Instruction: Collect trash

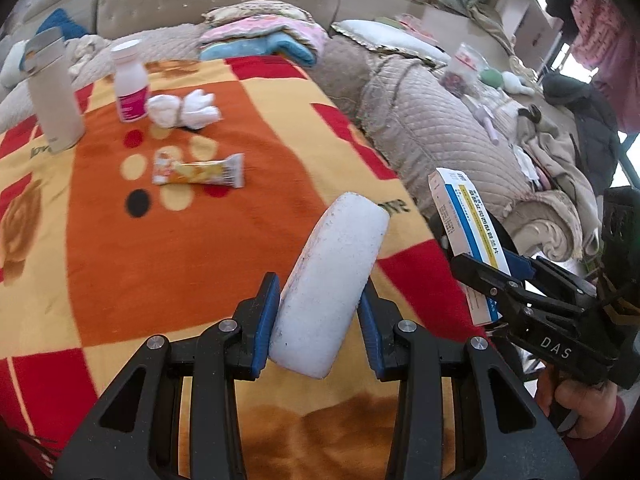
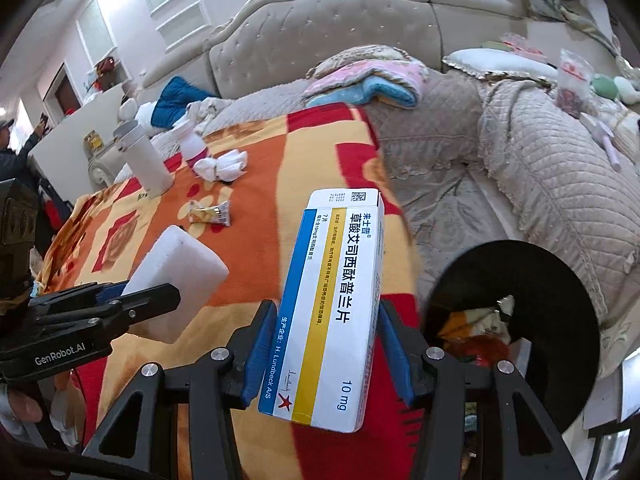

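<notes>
Right wrist view, black bin (image 2: 560,320) partly hidden

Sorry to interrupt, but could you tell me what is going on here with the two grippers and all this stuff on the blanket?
A person is clearing trash off a blanket-covered surface. The left gripper has its jaws shut on a white foam block, and the right gripper grips a medicine box, beside an open black trash bin. A snack wrapper, crumpled tissues, a small bottle and a white flask remain on the blanket.
</notes>
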